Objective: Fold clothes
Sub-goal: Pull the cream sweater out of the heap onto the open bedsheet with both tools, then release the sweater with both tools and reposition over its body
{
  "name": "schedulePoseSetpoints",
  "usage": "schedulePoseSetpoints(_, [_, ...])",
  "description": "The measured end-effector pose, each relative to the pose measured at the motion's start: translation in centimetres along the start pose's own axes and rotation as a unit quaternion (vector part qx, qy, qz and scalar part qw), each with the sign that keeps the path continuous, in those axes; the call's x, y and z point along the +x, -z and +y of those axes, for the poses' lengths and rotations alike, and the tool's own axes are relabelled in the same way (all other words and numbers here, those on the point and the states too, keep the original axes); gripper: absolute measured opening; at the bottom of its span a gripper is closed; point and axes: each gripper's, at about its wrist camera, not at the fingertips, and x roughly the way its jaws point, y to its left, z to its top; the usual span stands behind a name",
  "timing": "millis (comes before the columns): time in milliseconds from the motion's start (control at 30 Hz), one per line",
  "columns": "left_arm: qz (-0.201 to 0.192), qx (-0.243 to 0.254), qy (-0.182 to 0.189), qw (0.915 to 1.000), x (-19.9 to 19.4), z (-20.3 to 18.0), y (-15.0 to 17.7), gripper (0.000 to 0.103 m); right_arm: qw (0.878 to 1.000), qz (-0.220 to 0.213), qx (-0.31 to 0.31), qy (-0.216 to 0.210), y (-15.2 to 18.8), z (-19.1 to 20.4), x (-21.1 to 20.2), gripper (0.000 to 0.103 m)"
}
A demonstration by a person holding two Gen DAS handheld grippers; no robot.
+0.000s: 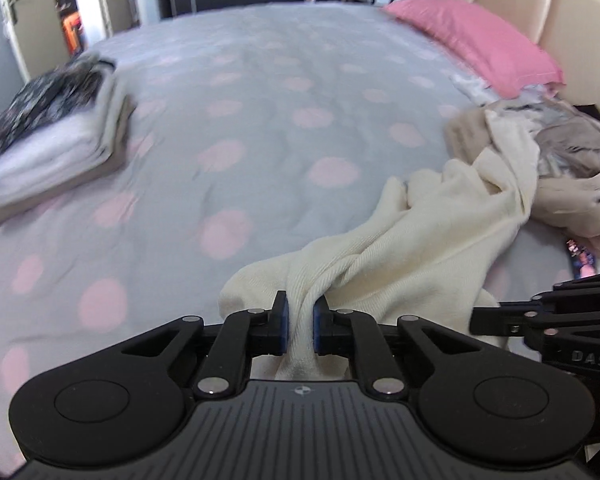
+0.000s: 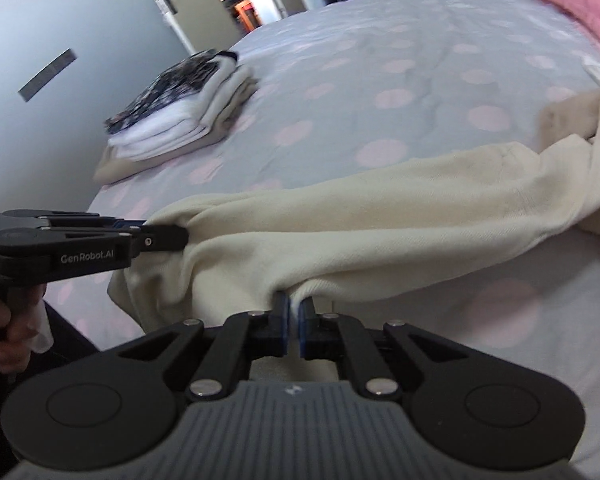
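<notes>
While both tools clench the cream garment, only the right view shows a hand.

garment cream | duvet grey, pink dots | pillow pink | stack white/beige, top piece black-white print | headboard beige | pile beige/grey | pads blue, grippers black
</notes>
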Motion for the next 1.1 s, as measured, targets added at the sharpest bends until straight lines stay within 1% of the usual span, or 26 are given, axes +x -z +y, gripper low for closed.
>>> schedulePoseSetpoints(67, [0.024,-0.005,-0.001,0.9997,1.1,0.5,0.4,0.009,1.0,0.014,-0.008,0.002,0.0,0.5,1.0,0.007])
schedulePoseSetpoints(100, [0.025,-0.003,-0.001,0.9997,1.1,0.6,0.5,0.01,1.0,0.021,-0.011,0.007,0.1,0.7,1.3,0.008])
schedulePoseSetpoints(200, [0.028,0.003,-0.003,0.9996,1.2,0.9,0.6,0.012,0.999,0.034,-0.018,0.022,0.3,1.1,2.1,0.014])
schedulePoseSetpoints(267, [0.03,0.007,-0.004,0.9995,1.2,1.1,0.7,0.015,0.998,0.036,-0.02,0.037,0.3,1.1,2.2,0.02])
schedulePoseSetpoints(333, [0.031,0.011,-0.005,0.9994,1.2,1.3,0.8,0.016,0.997,0.033,-0.026,0.058,0.3,0.9,2.1,0.03])
schedulePoseSetpoints(367, [0.032,0.013,-0.005,0.9994,1.3,1.4,0.9,0.016,0.997,0.033,-0.03,0.07,0.2,0.8,2.1,0.031])
schedulePoseSetpoints(433, [0.034,0.017,-0.006,0.9993,1.3,1.6,1.0,0.021,0.994,0.037,-0.038,0.093,0.0,0.6,2.0,0.034])
schedulePoseSetpoints(467, [0.035,0.019,-0.006,0.9992,1.3,1.7,1.0,0.026,0.993,0.04,-0.043,0.102,-0.2,0.5,2.0,0.036])
schedulePoseSetpoints(500, [0.036,0.021,-0.007,0.9991,1.4,1.8,1.1,0.031,0.992,0.044,-0.049,0.111,-0.4,0.3,2.0,0.04])
schedulePoseSetpoints(533, [0.032,0.025,0.0,0.9992,1.4,1.5,0.8,0.034,0.99,0.048,-0.056,0.12,-0.6,0.2,2.1,0.046])
schedulePoseSetpoints(567, [0.029,0.028,0.008,0.9992,1.5,1.3,0.5,0.042,0.988,0.052,-0.063,0.13,-0.8,0.0,2.1,0.049])
schedulePoseSetpoints(600, [0.026,0.031,0.015,0.9991,1.6,1.1,0.3,0.046,0.985,0.056,-0.074,0.143,-0.9,-0.2,2.3,0.054])
schedulePoseSetpoints(700, [0.019,0.044,0.038,0.9981,2.1,0.1,-0.5,0.05,0.973,0.076,-0.119,0.18,-1.1,-1.0,3.0,0.056])
schedulePoseSetpoints(767, [0.024,0.06,0.053,0.9965,2.9,-0.9,-0.7,0.053,0.966,0.094,-0.14,0.194,-1.1,-2.0,3.6,0.057])
schedulePoseSetpoints(833, [0.031,0.074,0.065,0.9946,3.9,-2.0,-0.6,0.053,0.961,0.113,-0.151,0.205,-1.0,-3.3,4.1,0.057])
schedulePoseSetpoints(933, [0.052,0.084,0.068,0.9928,5.8,-2.6,-0.4,0.054,0.959,0.134,-0.134,0.211,-1.6,-6.0,4.5,0.057])
schedulePoseSetpoints(1000, [0.065,0.086,0.069,0.9917,6.9,-2.9,-0.2,0.054,0.961,0.141,-0.115,0.209,-2.3,-7.7,4.5,0.057])
schedulePoseSetpoints(1100, [0.081,0.086,0.075,0.9902,8.3,-3.0,0.0,0.054,0.964,0.135,-0.104,0.203,-3.1,-9.2,4.5,0.057])
